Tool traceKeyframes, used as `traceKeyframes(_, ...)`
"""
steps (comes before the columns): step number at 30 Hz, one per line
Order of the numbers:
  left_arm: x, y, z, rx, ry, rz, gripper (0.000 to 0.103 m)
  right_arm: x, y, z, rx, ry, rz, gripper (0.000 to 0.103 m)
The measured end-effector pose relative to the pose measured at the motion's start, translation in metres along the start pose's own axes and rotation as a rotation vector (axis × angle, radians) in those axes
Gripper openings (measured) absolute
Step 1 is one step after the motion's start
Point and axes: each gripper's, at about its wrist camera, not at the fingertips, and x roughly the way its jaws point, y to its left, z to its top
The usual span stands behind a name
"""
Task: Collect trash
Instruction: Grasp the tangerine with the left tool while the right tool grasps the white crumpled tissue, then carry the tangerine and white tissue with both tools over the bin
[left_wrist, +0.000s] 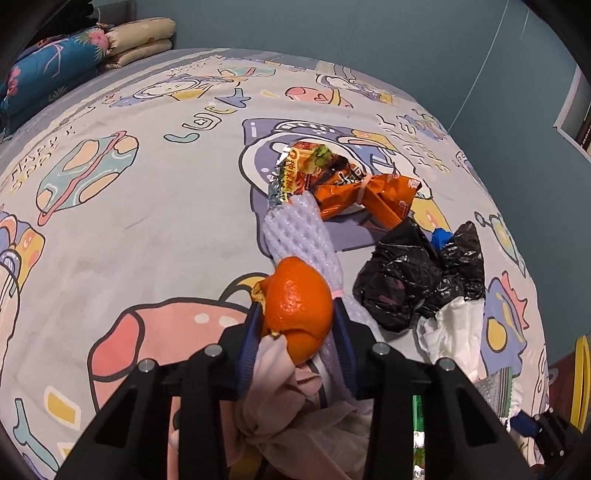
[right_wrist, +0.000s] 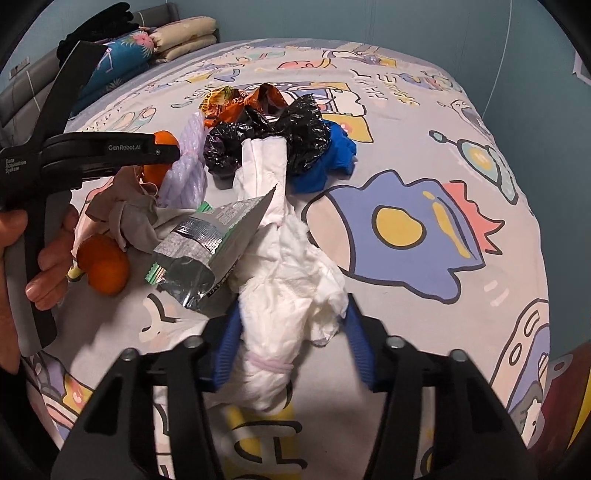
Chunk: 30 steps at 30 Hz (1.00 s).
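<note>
Two grabs on at once, nothing collected yet as far as I can judge; no bin or bag for it in view. My left gripper (left_wrist: 297, 325) has both pads pressed on the orange peel (left_wrist: 299, 306). My right gripper (right_wrist: 293, 332) straddles the white tissue wad (right_wrist: 291, 288), left pad touching, right pad maybe just clear. Farther out on the bedsheet (left_wrist: 147, 229): foam net (left_wrist: 299, 236), black plastic bag (left_wrist: 413, 280), orange snack wrapper (left_wrist: 354, 188), all left. Only the right view shows the silver pouch (right_wrist: 207, 243), second peel (right_wrist: 103, 266), blue glove (right_wrist: 332, 158).
</note>
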Motion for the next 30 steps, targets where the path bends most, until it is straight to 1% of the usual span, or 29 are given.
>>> traceKeyframes(1, 0.0, 0.0, -0.001, 0.0, -0.001, 0.001, 0.035, 0.0, 0.0, 0.0, 0.0, 0.002, 0.003, 0.036)
traceKeyframes(4, -0.004, -0.002, -0.004, 0.0, -0.008, 0.003, 0.034, -0.003, -0.001, -0.001, 0.002, 0.003, 0.007, 0.028)
traceKeyframes(7, -0.006, 0.002, -0.005, -0.018, -0.008, -0.012, 0.034, -0.009, -0.004, -0.001, 0.02, -0.004, 0.017, 0.025)
traceKeyframes(13, -0.022, 0.009, -0.007, -0.063, -0.029, -0.074, 0.033, -0.028, -0.021, 0.0, 0.088, -0.031, 0.054, 0.024)
traceKeyframes(22, -0.05, 0.014, -0.011, -0.067, -0.082, -0.112, 0.033, -0.052, -0.047, 0.002, 0.167, -0.079, 0.07, 0.024)
traceKeyframes(25, -0.053, 0.015, -0.012, -0.074, -0.086, -0.118, 0.033, -0.057, -0.055, -0.001, 0.199, -0.058, 0.107, 0.024)
traceKeyframes(30, -0.058, 0.015, -0.013, -0.073, -0.092, -0.13, 0.033, -0.058, -0.053, -0.018, 0.185, -0.012, 0.098, 0.024)
